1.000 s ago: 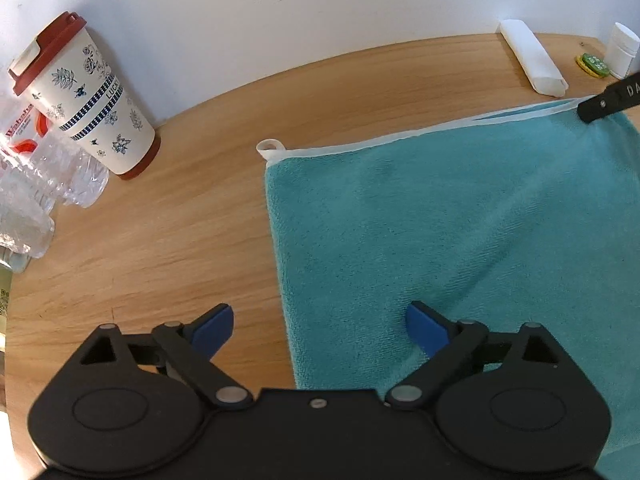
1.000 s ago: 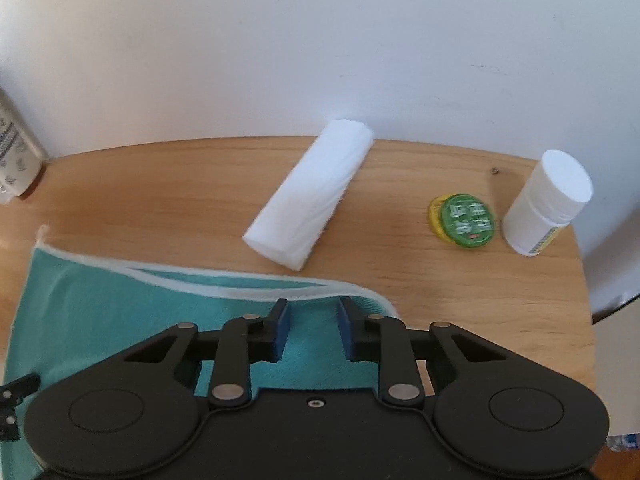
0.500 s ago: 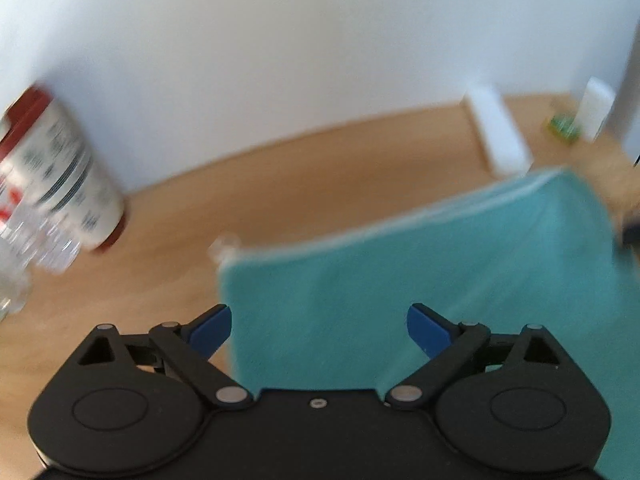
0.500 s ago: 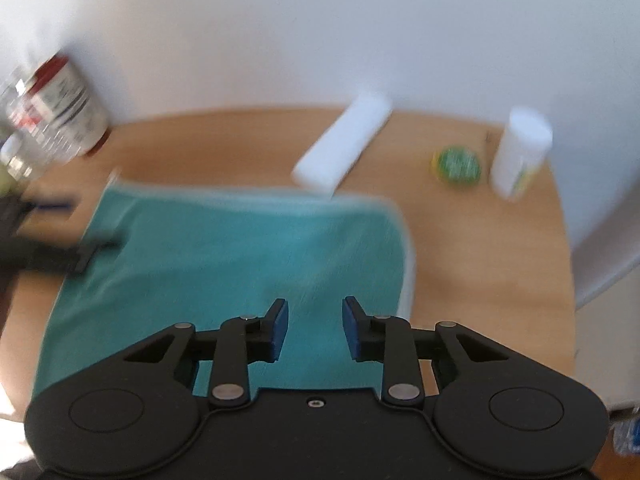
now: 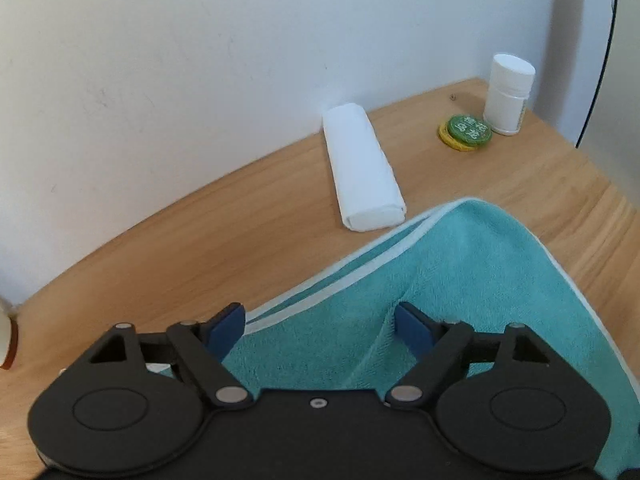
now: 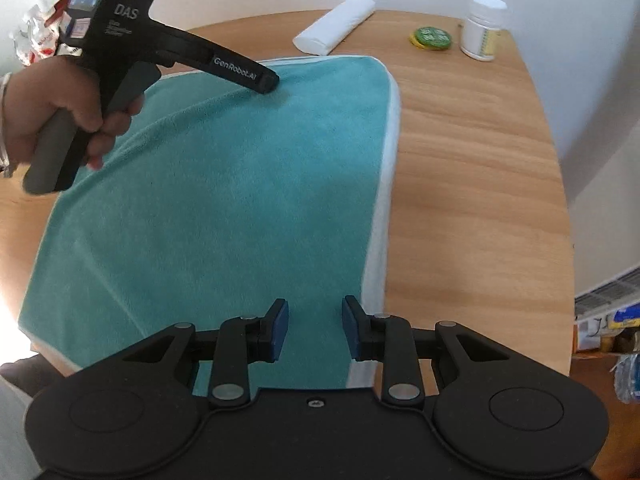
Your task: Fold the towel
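A teal towel (image 6: 240,180) with white trim lies on the round wooden table (image 6: 480,160). In the left wrist view two white-trimmed edges of the towel (image 5: 460,280) lie stacked along its far side. My left gripper (image 5: 320,320) is open just above that far edge, nothing between its blue pads. A hand holds it, and its tip (image 6: 266,80) is over the towel's far part. My right gripper (image 6: 314,332) is open above the towel's near right edge, its pads apart and holding nothing.
A white rolled cloth (image 5: 364,168) lies just beyond the towel's far edge. A green round tin (image 5: 466,132) and a white bottle (image 5: 508,92) stand at the far right by the wall. Bare table runs right of the towel to its curved rim. Packets (image 6: 36,36) sit far left.
My left gripper swung right from the towel's far left corner to its far edge near the rolled cloth. My right gripper drew back from the far right corner to the near edge.
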A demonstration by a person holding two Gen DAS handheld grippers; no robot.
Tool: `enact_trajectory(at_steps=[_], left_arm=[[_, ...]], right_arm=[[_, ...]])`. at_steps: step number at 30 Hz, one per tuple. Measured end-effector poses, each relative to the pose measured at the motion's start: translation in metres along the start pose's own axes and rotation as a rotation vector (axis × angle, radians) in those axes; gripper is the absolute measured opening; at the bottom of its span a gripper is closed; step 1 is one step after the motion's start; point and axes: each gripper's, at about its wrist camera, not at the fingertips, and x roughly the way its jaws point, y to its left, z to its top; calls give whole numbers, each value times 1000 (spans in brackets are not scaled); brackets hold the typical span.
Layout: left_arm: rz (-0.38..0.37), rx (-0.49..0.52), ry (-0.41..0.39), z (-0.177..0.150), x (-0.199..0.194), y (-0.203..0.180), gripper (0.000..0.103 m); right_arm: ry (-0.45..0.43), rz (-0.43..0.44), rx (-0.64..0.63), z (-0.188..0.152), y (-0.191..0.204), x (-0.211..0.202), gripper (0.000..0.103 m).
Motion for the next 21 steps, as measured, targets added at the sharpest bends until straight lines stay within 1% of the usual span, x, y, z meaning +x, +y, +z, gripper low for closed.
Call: enact_trajectory(at_steps=[1, 3, 5, 6, 7, 9, 10, 11, 12, 14, 15, 16, 18, 20, 21], left_arm=[[10, 6, -8, 1, 1, -1, 90], [33, 17, -26, 2, 3, -4, 93], [22, -14, -21, 3, 4, -2, 93], [15, -36, -18, 4, 5, 1, 91], [24, -51, -22, 6, 5, 4, 79], [128, -57, -25, 11, 7, 12, 77], [123, -78, -13, 13, 8, 19, 77], [93, -118, 3, 14, 7, 30, 77], [75, -144, 13, 15, 6, 38, 77], [108, -122, -2, 12, -4, 42, 78], [112, -111, -10, 9, -11, 42, 78], [93, -113, -10, 6, -16, 43, 79], [19, -108, 1, -8, -33, 40, 82], [-6, -70, 9, -21, -44, 31, 83], [-6, -48, 22, -30, -50, 25, 83]], right_arm=[[-5, 0, -9, 0, -1, -2, 33], [-9, -9, -32, -5, 3, 0, 33], [-8, -28, -59, -6, 7, -1, 33], [-10, -25, -45, -7, 6, -3, 33], [-8, -20, -38, -6, 5, -3, 33], [1, -17, -56, -6, 5, -2, 33], [1, -14, -60, -7, 5, -3, 34], [0, -10, -47, -5, 4, -2, 34], [0, 0, -9, -4, 1, -3, 34], [7, 12, 36, 2, -2, -2, 34], [2, 16, 36, 3, -1, -4, 34], [-8, 22, 18, 5, -1, -1, 34], [-27, 91, -9, 8, 10, -8, 34], [-39, 148, -16, 8, 17, -13, 34], [-40, 168, -19, 9, 20, -13, 34]])
